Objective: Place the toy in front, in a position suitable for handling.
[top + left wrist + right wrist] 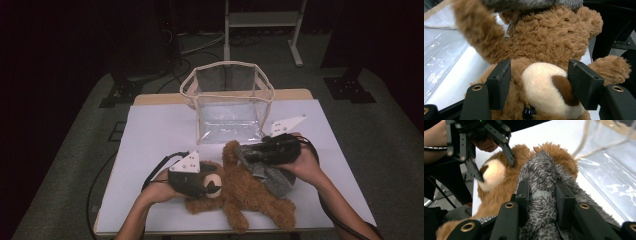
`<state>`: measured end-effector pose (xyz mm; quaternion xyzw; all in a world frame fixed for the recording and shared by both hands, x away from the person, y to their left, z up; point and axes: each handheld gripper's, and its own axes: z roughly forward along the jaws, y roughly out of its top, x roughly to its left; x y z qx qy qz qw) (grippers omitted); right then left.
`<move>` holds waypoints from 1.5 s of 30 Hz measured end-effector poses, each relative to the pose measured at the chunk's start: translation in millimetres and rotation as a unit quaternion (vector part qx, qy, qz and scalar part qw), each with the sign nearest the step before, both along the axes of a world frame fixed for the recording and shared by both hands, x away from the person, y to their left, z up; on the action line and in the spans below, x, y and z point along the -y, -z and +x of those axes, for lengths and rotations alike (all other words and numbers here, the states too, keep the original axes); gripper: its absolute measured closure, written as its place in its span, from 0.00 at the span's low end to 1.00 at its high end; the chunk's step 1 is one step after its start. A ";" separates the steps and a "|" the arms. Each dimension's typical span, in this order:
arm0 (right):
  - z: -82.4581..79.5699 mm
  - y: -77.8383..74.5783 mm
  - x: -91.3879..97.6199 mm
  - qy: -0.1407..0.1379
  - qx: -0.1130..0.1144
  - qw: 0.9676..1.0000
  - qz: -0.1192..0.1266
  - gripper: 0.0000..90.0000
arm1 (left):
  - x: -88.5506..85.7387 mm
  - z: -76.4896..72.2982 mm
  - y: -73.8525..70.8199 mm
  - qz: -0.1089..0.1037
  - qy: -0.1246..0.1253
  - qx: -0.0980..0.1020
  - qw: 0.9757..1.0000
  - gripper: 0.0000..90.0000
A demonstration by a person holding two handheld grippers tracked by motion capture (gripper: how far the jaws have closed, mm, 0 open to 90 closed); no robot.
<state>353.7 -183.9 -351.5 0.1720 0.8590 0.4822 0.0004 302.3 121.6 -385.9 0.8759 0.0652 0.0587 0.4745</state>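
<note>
A brown teddy bear [250,192] lies on the white table [160,130], near its front edge. My left gripper [212,184] is shut on the bear's head, one pad on each side of the cream muzzle [541,82]. A grey fuzzy cloth [272,177] drapes over the bear's body. My right gripper [250,152] is shut on a bunched fold of that cloth [541,172], just above the bear's raised arm. In the right gripper view the left gripper [495,170] straddles the muzzle beyond the cloth.
A clear plastic bag [227,100] with a beige rim stands open just behind the bear at the table's middle. White table surface lies free to its left and right. A metal stand [260,20] is on the floor beyond the table.
</note>
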 end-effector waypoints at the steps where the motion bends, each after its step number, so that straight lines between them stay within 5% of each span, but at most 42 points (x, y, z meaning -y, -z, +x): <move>1: 2.2 0.3 -5.6 -0.003 -0.002 1.000 -0.005 0.75 | -0.2 0.0 0.1 0.000 0.001 0.000 1.000 0.40; 6: 9.0 10.9 -11.2 -0.004 -0.013 1.000 -0.022 0.75 | -1.0 0.7 0.8 -0.003 0.001 -0.003 1.000 0.40; 18: -2.6 34.4 66.5 0.067 -0.055 0.996 0.011 0.75 | 0.4 2.1 0.2 -0.005 -0.005 -0.004 1.000 0.40; 22: -6.6 33.9 71.2 0.069 -0.053 0.996 0.014 0.75 | 0.8 2.8 0.3 -0.005 -0.007 -0.003 1.000 0.40; 28: -12.2 19.6 53.0 0.043 -0.035 0.998 0.013 0.75 | 1.8 5.3 -1.5 0.001 -0.010 0.000 1.000 0.40; 38: -22.5 0.7 -10.2 -0.036 -0.001 0.999 0.002 0.75 | 4.0 8.8 -4.0 0.001 -0.040 0.019 0.999 0.40; 45: -18.3 6.2 -7.8 -0.021 0.001 1.000 -0.017 0.75 | 3.5 9.0 -5.9 -0.002 -0.050 0.023 0.999 0.41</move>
